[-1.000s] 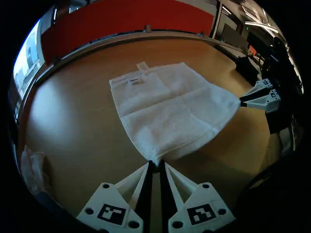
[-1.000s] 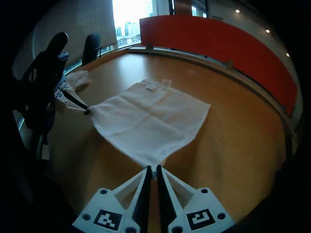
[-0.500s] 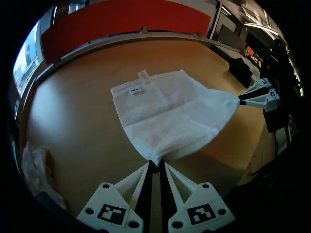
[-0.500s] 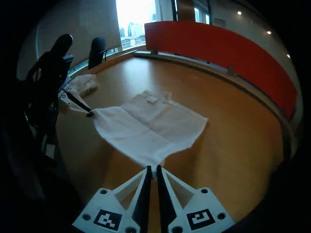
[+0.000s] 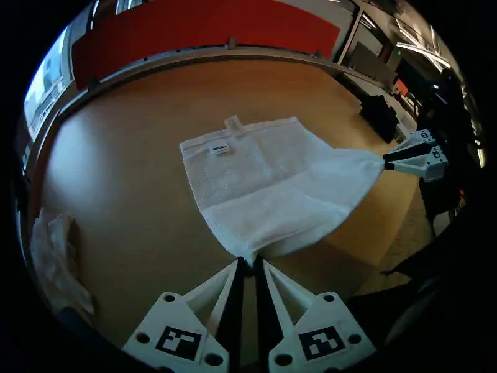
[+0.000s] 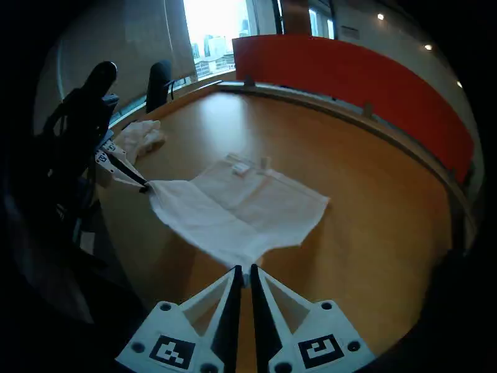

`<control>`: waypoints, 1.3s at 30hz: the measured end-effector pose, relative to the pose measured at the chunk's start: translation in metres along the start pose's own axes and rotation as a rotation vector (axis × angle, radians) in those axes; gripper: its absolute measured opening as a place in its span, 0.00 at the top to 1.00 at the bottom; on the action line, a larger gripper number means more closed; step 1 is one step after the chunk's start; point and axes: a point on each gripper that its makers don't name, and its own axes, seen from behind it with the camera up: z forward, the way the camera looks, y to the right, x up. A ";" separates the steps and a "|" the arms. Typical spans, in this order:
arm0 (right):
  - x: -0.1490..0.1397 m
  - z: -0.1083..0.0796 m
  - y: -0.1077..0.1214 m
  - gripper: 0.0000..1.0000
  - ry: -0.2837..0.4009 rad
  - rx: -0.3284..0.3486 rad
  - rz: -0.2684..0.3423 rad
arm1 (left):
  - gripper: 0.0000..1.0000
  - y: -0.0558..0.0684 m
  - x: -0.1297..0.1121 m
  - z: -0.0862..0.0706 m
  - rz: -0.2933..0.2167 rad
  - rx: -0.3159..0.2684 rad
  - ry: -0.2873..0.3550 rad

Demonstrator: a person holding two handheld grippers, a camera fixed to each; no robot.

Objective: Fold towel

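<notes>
Rising higher than a second ago, the near half of the white towel [image 5: 267, 180] is peeling off the wooden table [image 5: 118, 180], while its far edge with the label is staying flat. From the left gripper view, I am pinching one near corner in my left gripper [image 5: 248, 261], fingers closed narrow on the cloth. My right gripper [image 5: 386, 163] is holding the other near corner off to the side, with the edge sagging between us. From the right gripper view, my right gripper [image 6: 244, 270] is likewise clamping its corner, and the left gripper [image 6: 144, 185] is gripping its own near a crumpled cloth [image 6: 141, 133]. The towel is looking light, soft and limp, so I am judging the corners the best hold, keeping the edge taut.
</notes>
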 end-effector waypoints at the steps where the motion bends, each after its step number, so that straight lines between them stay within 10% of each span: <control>1: 0.000 0.000 0.000 0.89 0.000 0.001 0.001 | 0.88 0.000 0.001 0.000 -0.001 0.001 -0.001; 26: 0.060 0.042 0.072 0.89 -0.001 -0.058 -0.050 | 0.88 -0.046 0.096 0.028 -0.169 0.042 0.040; 39: 0.072 0.065 0.092 0.89 -0.014 -0.075 -0.039 | 0.88 -0.064 0.111 0.049 -0.171 0.045 0.028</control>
